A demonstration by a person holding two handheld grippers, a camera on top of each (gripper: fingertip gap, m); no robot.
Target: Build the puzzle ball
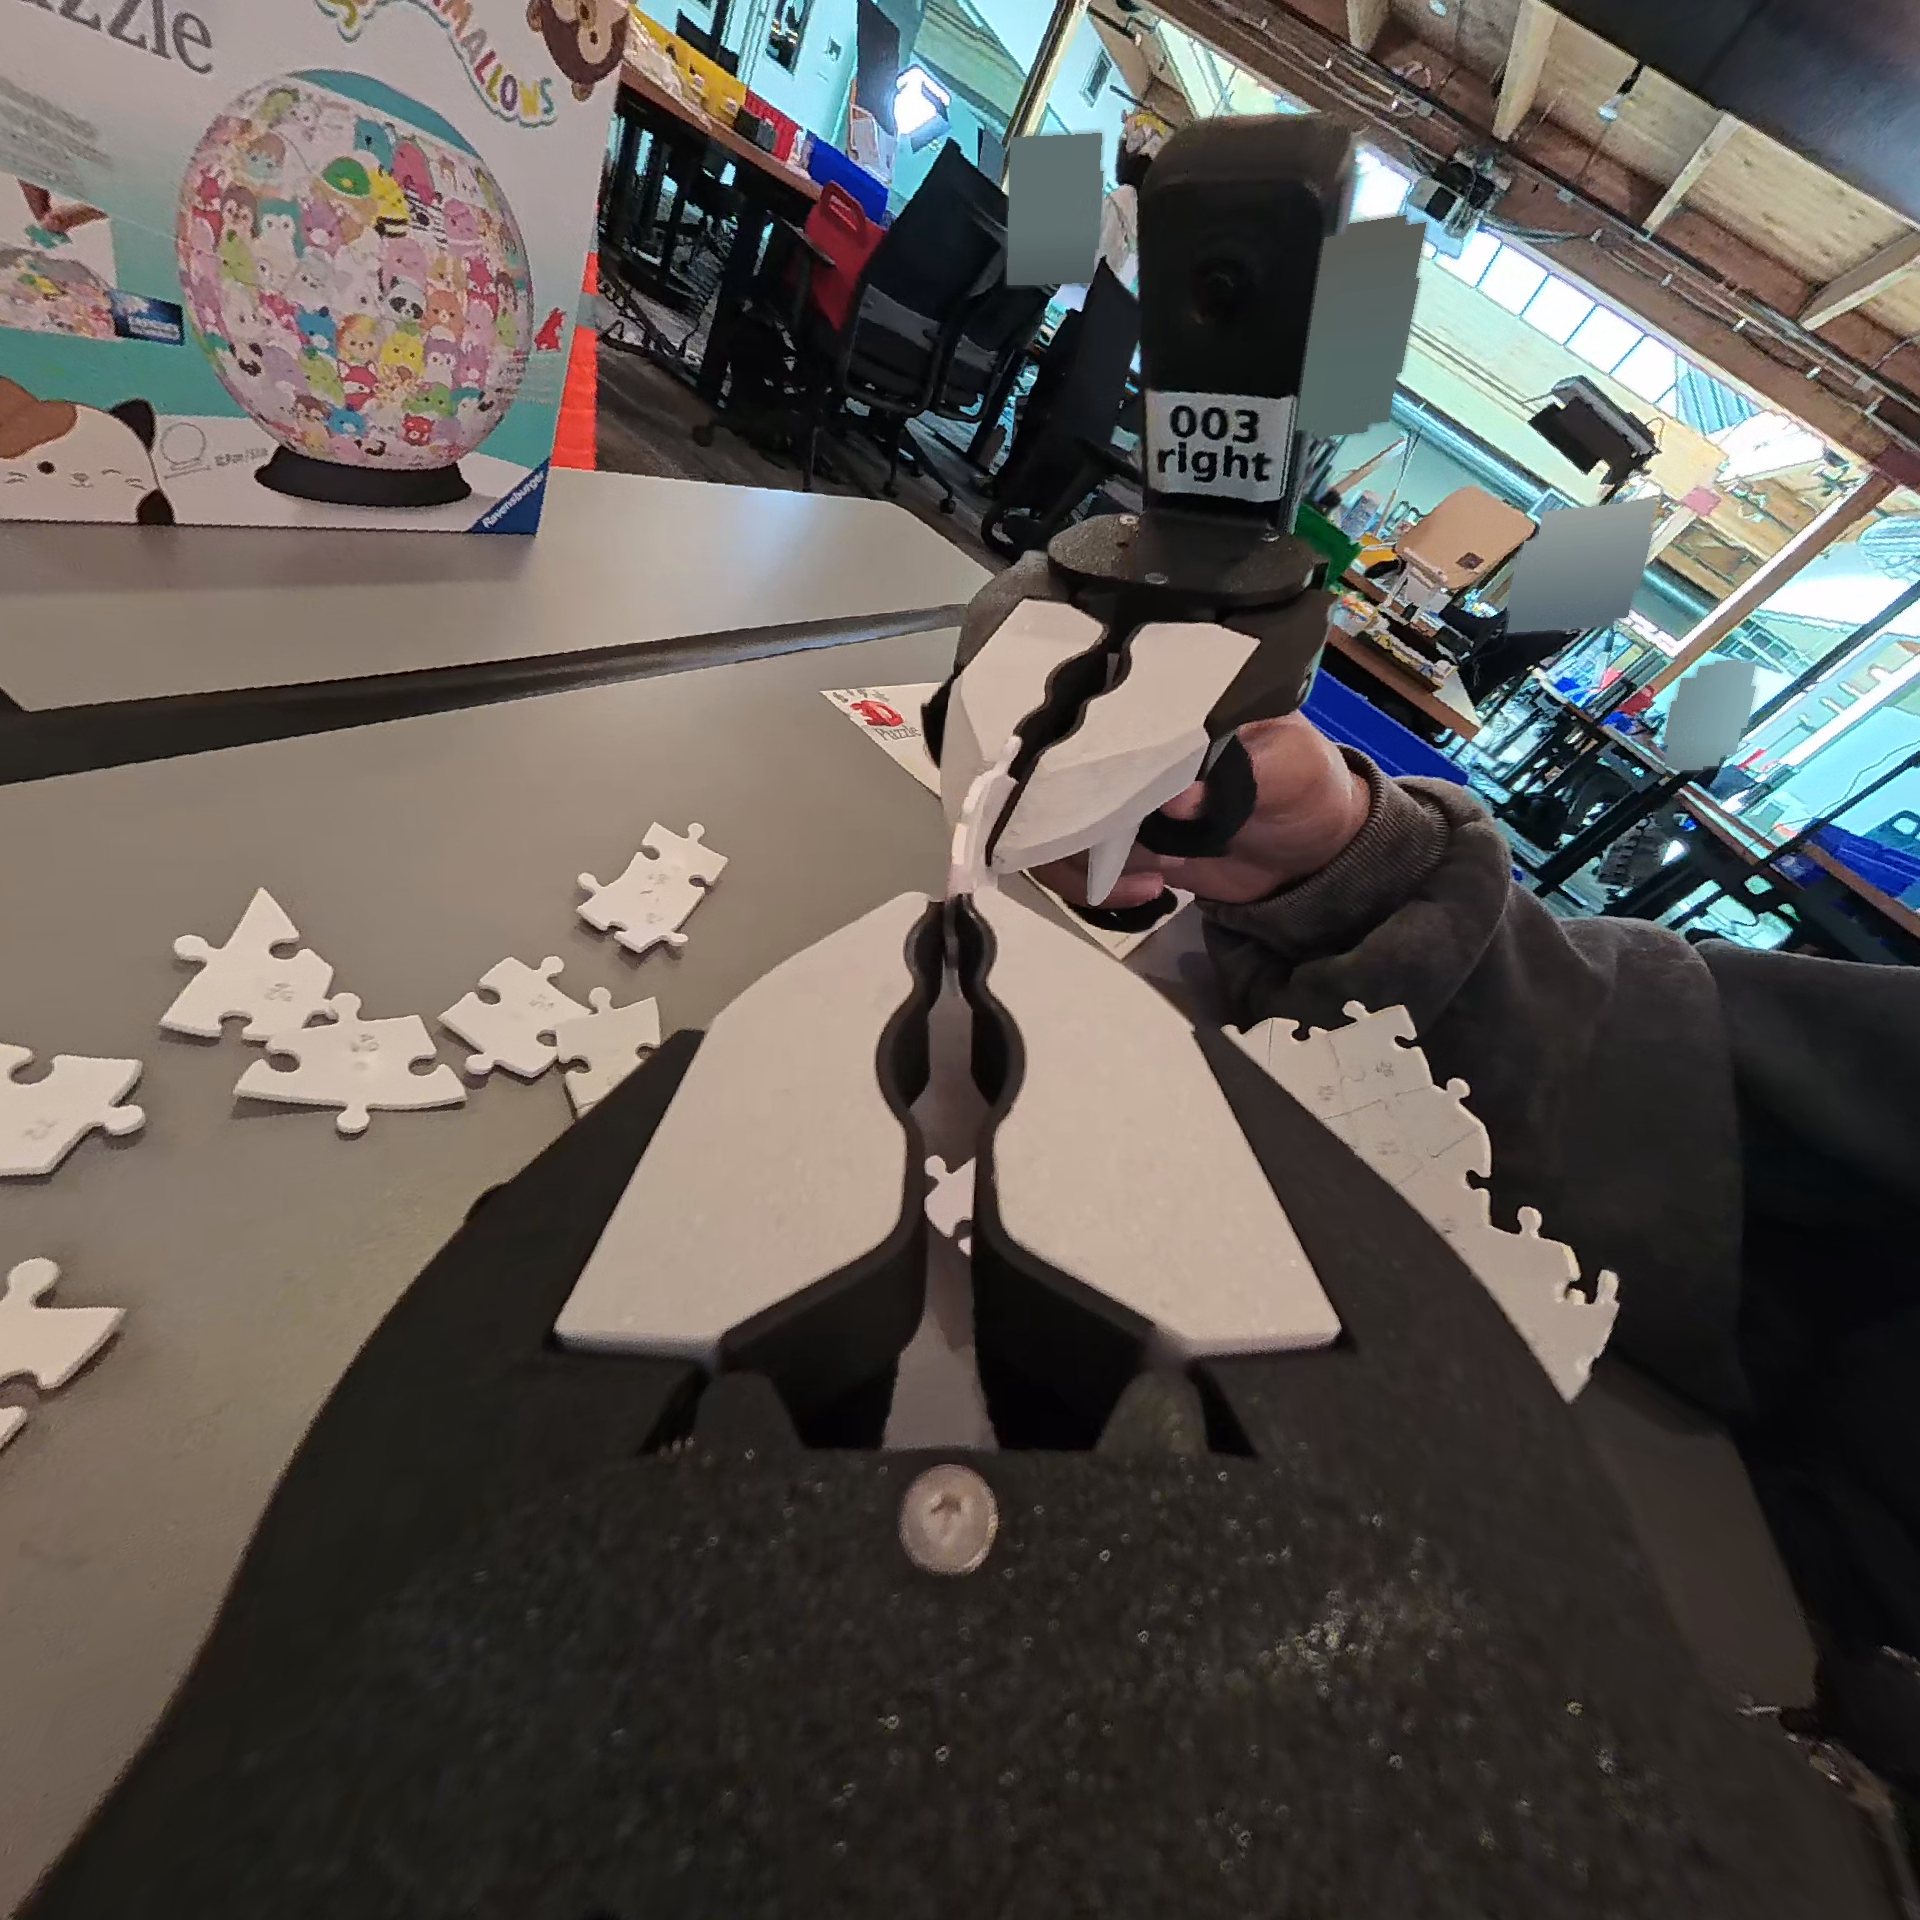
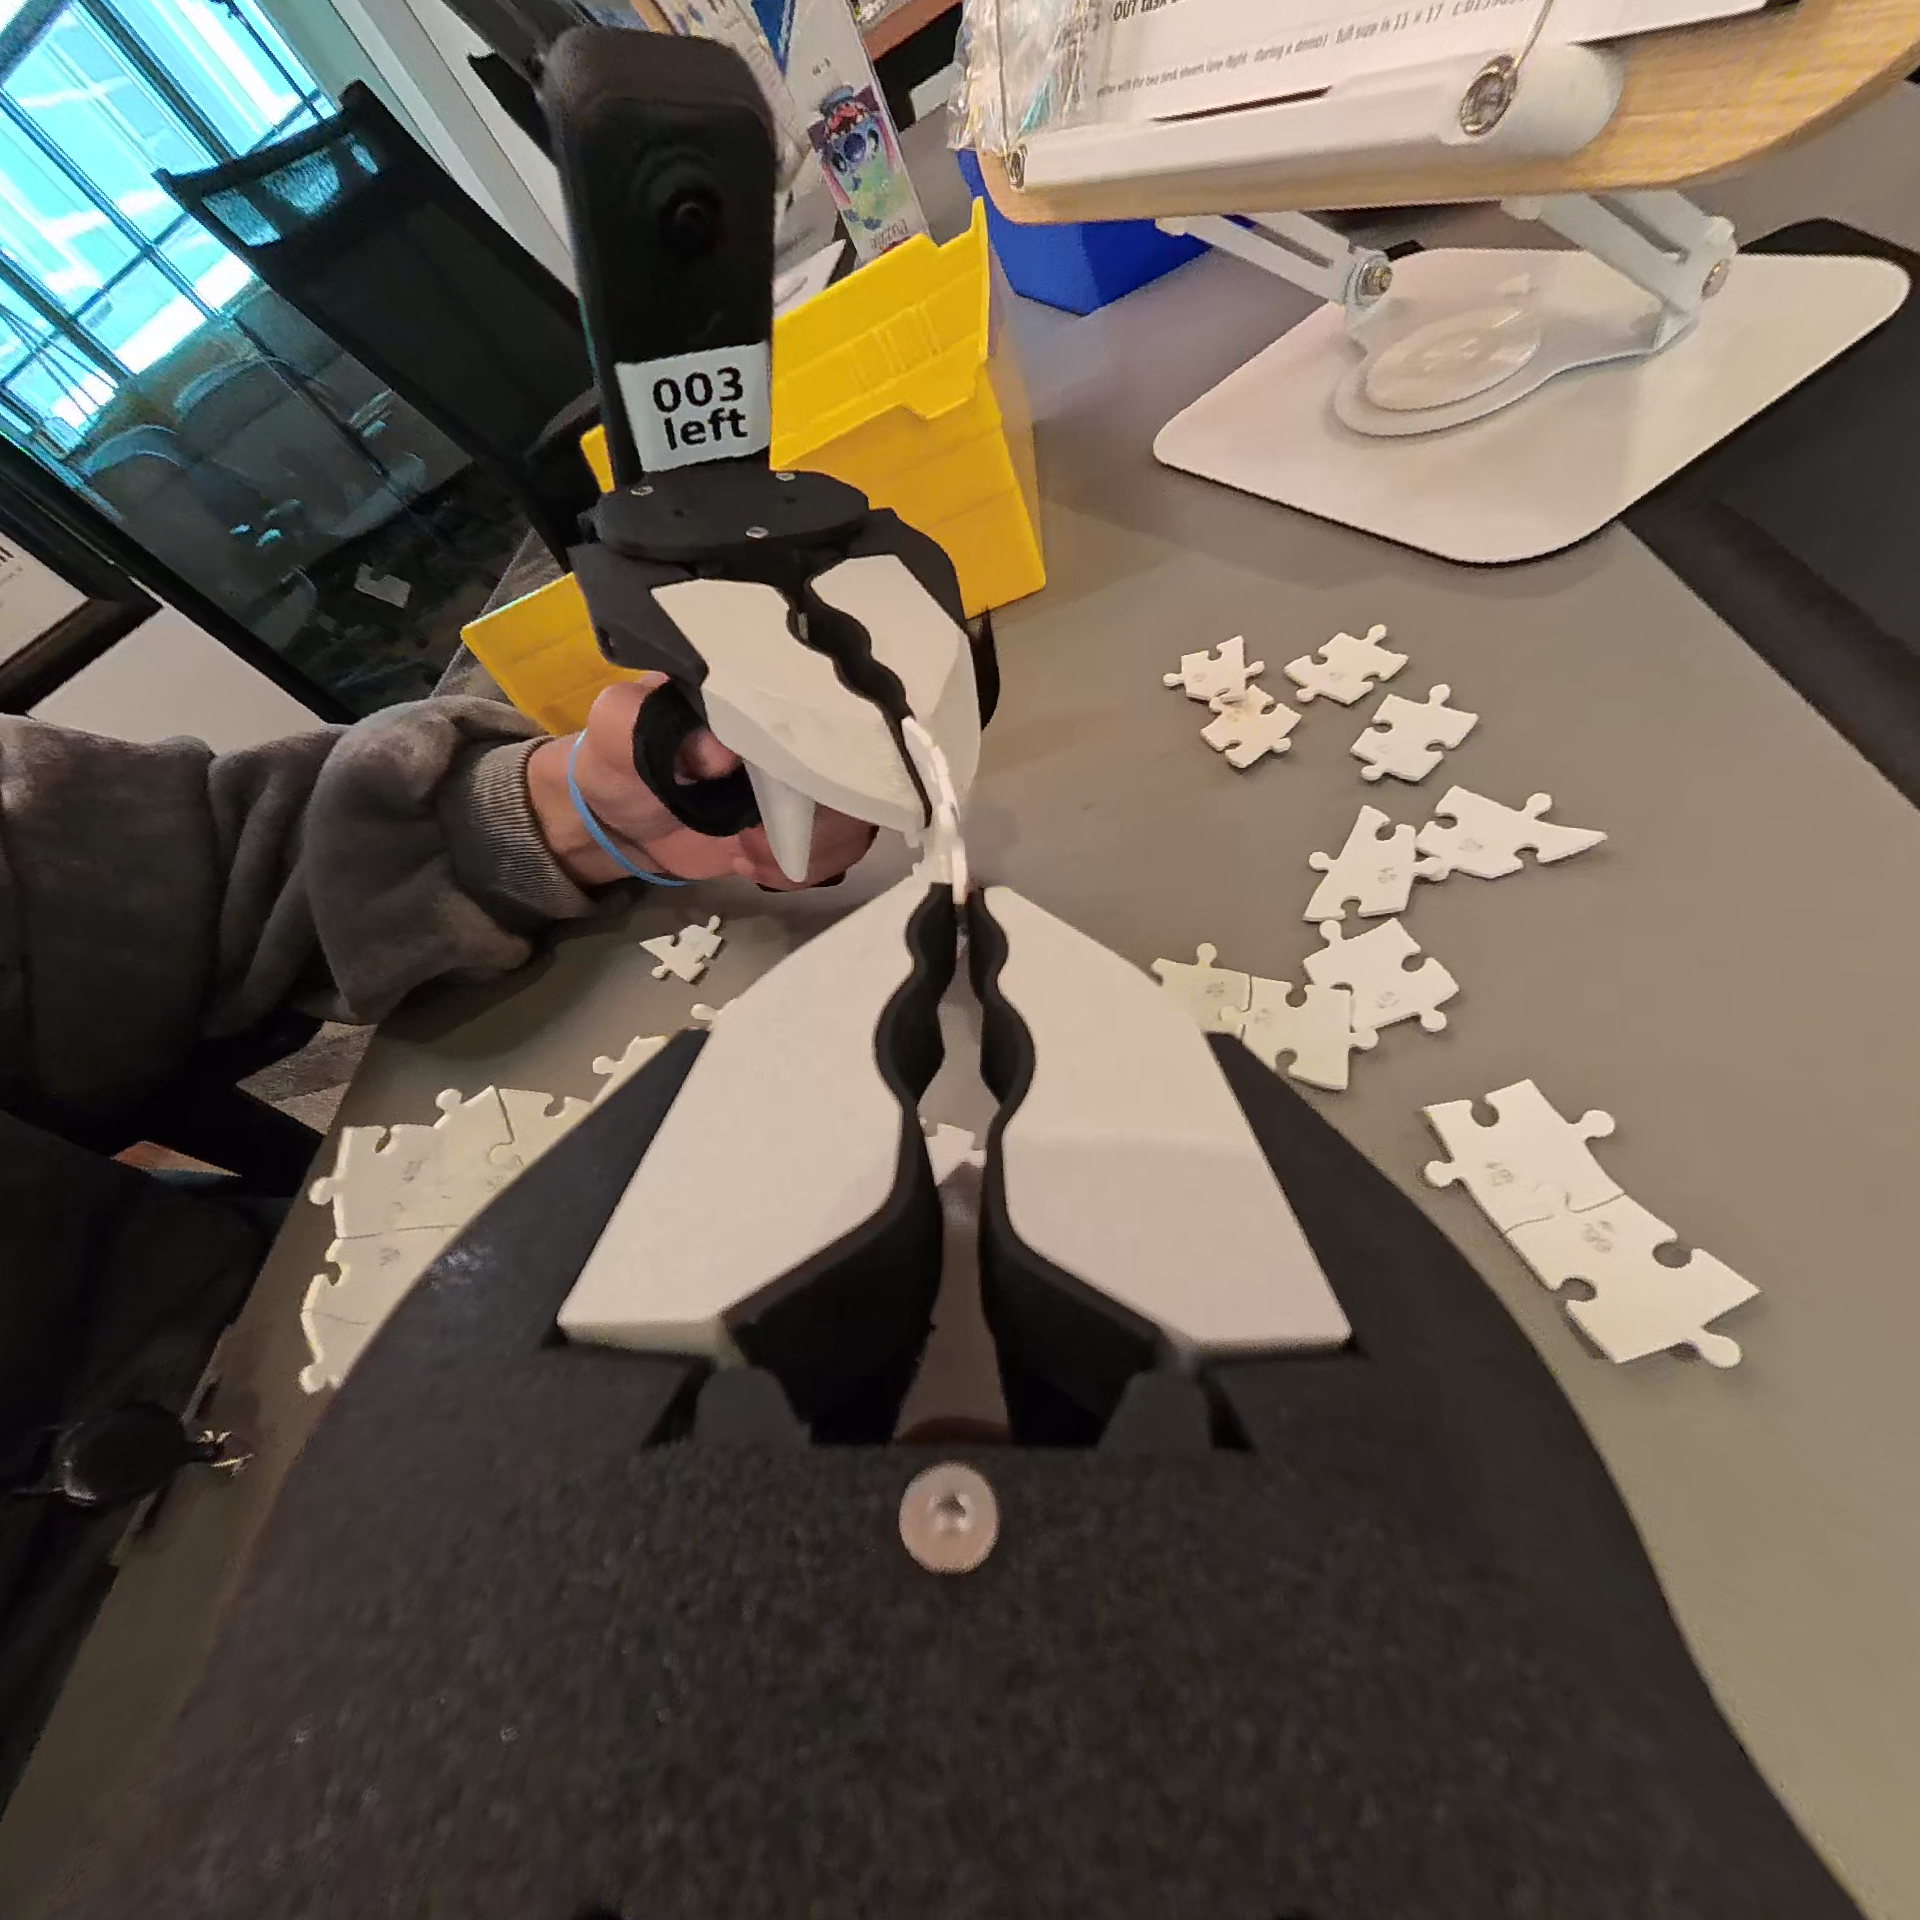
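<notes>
A grey tabletop [image 2: 1143,831] carries your work. Loose white puzzle pieces [image 2: 1382,831] lie scattered on it, well in front of a white stand base [image 2: 1558,416]. To the left of that base sits a yellow bin [image 2: 894,416]. A joined curved section [image 2: 1590,1236] lies nearer you than the loose pieces.

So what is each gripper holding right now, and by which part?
Each holds a white puzzle piece edge-on at its fingertips. The left gripper and the right gripper meet tip to tip, pieces touching; the exact gripped edge is hidden.
</notes>
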